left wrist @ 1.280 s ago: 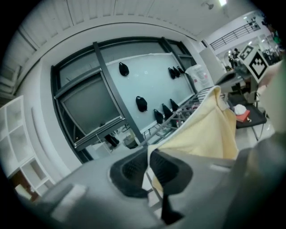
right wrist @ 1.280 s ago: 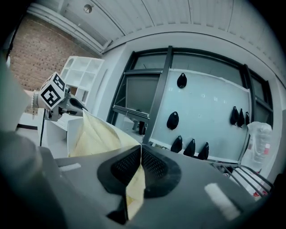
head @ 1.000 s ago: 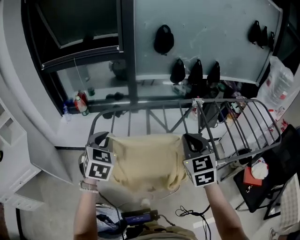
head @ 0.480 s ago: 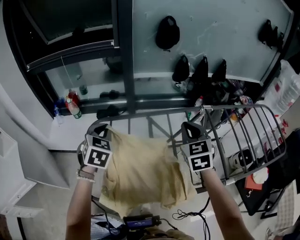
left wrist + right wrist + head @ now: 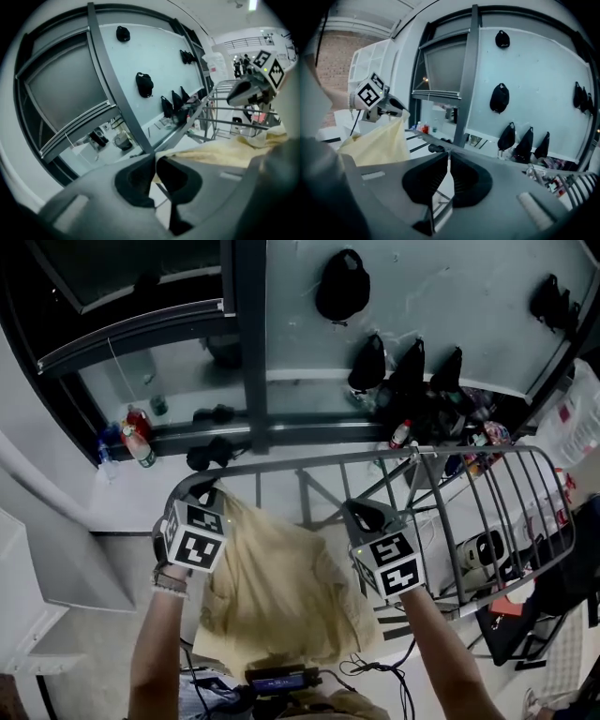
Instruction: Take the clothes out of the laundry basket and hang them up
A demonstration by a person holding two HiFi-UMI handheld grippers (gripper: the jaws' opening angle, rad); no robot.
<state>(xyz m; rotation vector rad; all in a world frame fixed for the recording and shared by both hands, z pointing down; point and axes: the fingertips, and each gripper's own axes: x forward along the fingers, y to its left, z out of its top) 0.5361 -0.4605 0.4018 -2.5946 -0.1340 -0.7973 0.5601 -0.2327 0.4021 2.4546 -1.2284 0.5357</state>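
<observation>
Two-handed, holding a pale yellow garment spread at the near end of a grey wire drying rack. Pinching the garment's upper left corner in the left gripper, jaws closed on the cloth, with a yellow fold showing right in the nip in the left gripper view. Pressing the right gripper fully together, jaw against jaw, leaving only a thin pale slit between the pads in the right gripper view and no yellow cloth showing there. Not managing to tell, from any view, whether a thin hem is being caught lower in that grip.

Letting the garment's top edge slope from the left gripper's tips down toward the right gripper's marker cube, reaching it just beside and under the cube rather than at the tips. Trailing the rest of the cloth in loose folds between the two forearms, on the near side of the rack's curved end rail. Not showing clearly whether the cloth is touching the rack's bars.

Pointing both grippers forward and somewhat down, toward the dark window frame beyond the rack. Working well apart from the black caps hanging on the pale wall panel and from the bottles on the low ledge at left.
</observation>
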